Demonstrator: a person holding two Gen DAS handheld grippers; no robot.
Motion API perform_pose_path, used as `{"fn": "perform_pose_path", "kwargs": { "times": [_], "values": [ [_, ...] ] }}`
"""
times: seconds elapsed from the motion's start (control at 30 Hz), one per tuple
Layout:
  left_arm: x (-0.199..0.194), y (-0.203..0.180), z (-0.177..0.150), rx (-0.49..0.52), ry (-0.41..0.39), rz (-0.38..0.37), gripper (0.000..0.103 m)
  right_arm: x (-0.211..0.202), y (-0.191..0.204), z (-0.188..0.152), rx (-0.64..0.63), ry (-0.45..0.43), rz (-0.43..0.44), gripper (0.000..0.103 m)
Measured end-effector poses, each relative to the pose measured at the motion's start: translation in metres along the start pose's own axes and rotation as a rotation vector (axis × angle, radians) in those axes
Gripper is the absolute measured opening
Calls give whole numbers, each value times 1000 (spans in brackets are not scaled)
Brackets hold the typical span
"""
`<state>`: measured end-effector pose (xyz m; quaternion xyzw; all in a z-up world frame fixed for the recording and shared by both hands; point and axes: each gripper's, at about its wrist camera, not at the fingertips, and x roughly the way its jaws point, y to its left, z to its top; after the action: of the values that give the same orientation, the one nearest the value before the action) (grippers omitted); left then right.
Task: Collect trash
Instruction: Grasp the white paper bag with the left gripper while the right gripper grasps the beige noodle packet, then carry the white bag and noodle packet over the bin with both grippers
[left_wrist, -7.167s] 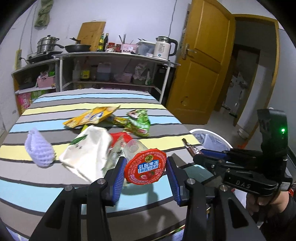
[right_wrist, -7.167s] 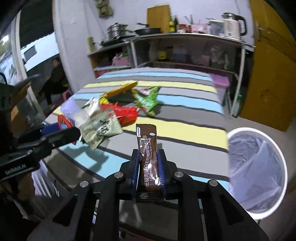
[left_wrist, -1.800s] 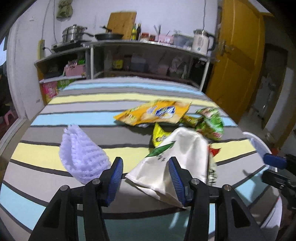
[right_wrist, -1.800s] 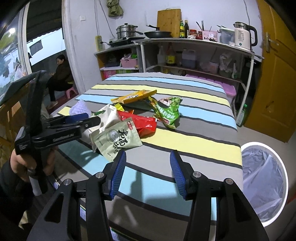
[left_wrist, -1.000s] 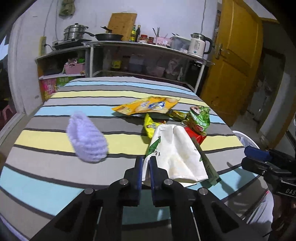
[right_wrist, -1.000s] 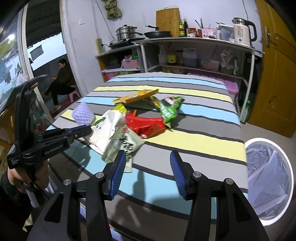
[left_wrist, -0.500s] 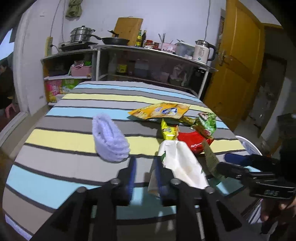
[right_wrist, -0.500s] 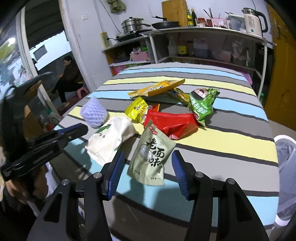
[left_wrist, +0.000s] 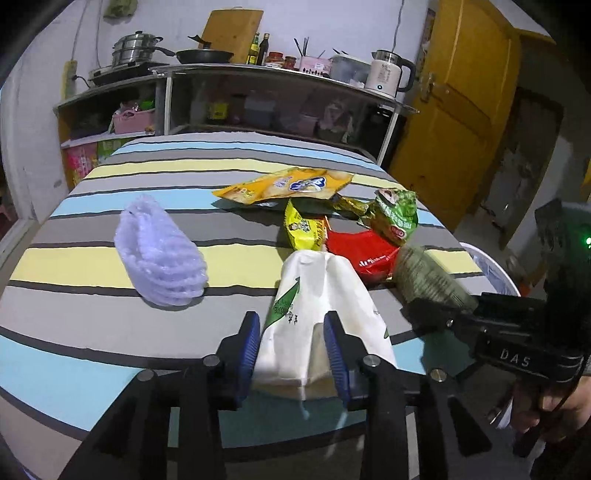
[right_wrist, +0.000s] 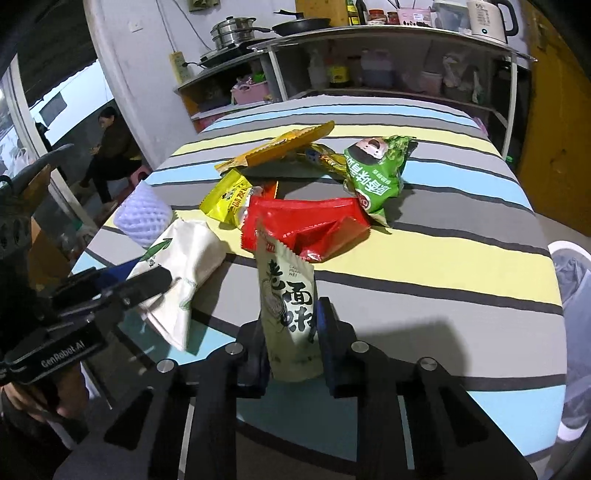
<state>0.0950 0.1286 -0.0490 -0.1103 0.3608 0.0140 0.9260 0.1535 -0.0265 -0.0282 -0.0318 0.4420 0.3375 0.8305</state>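
Right gripper (right_wrist: 291, 334) closing on the pale green noodle packet (right_wrist: 289, 302), near end between the pads and tilted up off the striped tablecloth (right_wrist: 443, 266). Left gripper (left_wrist: 293, 345) opening, straddling the near end of the white paper bag (left_wrist: 317, 306), pads not pressing. Both thin, light, floppy film and paper, probably slick; best pinched flat across a sealed edge. Still lying mid-table: red wrapper (right_wrist: 310, 227), green snack bag (right_wrist: 376, 173), yellow packet (right_wrist: 227, 197), orange chip bag (left_wrist: 284, 184), purple foam fruit net (left_wrist: 160, 260). Lined white bin (right_wrist: 572, 325) just off the table's right edge; cluttered kitchen shelf (left_wrist: 280, 79) and yellow door (left_wrist: 454, 99) behind.
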Motion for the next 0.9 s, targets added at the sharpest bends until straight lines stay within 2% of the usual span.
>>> {"fn": "perform_pose_path", "kwargs": {
  "times": [0.03,0.23,0.47,0.9],
  "values": [
    [0,0,0,-4,-1,4,16,-1,-1,0,1,-3,2,19],
    [-7,-6,0,-21,-17,4,14,-16,-10,-3,12,-33,3,19],
    [-25,-27,9,-6,-72,-12,14,-49,-24,-5,29,-98,-23,19],
    [-31,-100,38,90,-122,-104,14,-108,-66,-11,87,-207,-127,19]
  ]
}}
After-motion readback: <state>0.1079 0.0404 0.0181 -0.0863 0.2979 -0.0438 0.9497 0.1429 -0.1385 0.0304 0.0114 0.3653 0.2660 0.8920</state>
